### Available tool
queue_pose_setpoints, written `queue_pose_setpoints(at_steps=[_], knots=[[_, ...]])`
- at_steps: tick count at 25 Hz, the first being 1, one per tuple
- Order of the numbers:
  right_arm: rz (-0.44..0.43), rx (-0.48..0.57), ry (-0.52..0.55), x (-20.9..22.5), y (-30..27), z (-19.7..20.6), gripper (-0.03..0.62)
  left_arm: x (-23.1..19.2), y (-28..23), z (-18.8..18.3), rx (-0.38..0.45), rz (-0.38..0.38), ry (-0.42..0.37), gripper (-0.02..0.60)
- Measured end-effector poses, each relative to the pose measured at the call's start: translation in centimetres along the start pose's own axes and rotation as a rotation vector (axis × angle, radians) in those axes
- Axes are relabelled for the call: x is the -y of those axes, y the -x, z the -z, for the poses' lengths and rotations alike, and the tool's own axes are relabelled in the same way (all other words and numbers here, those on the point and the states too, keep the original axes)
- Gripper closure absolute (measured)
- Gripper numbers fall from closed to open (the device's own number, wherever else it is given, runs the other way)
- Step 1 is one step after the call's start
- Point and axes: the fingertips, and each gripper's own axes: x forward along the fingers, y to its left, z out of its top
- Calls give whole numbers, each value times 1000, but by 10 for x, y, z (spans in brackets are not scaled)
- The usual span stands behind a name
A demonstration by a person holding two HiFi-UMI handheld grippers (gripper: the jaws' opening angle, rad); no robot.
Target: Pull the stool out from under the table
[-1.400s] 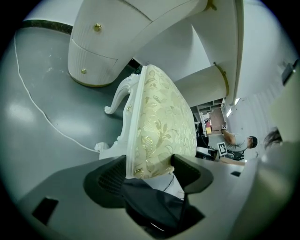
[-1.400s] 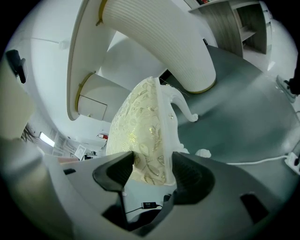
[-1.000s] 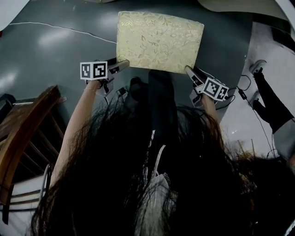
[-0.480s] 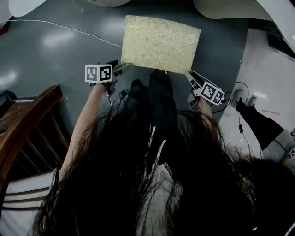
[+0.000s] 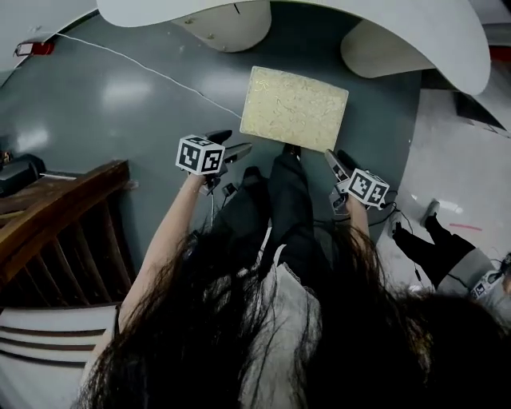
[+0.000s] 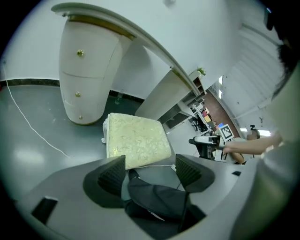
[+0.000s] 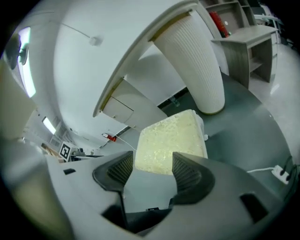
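the cushioned stool (image 5: 294, 109) stands on the grey floor (image 5: 120, 104), just out from under the white desk (image 5: 319, 16). the left gripper (image 5: 237, 142), its jaws just opened wide, and the right gripper (image 5: 335, 160), jaws apart, hover empty beside its near corners.

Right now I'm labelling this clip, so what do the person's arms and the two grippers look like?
The left gripper and right gripper have grey bodies, each with two ribbed dark pads and a white cube printed with black square markers. The forearms are bare; no sleeves show on them.
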Motion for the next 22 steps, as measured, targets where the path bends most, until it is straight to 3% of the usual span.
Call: queue_pose_setpoints(at_steps=[5, 9, 15, 22], knots=[[-54, 33, 146, -70, 15, -21, 324, 35, 36, -28, 106, 52, -7, 239], [-94, 67, 220, -123, 37, -28, 324, 63, 70, -58, 187, 81, -88, 239], [-113, 145, 270, -177, 75, -34, 324, 105, 126, -92, 305, 114, -239, 239], [-144, 269, 271, -238, 114, -34, 324, 152, 178, -86, 426, 173, -323, 239]])
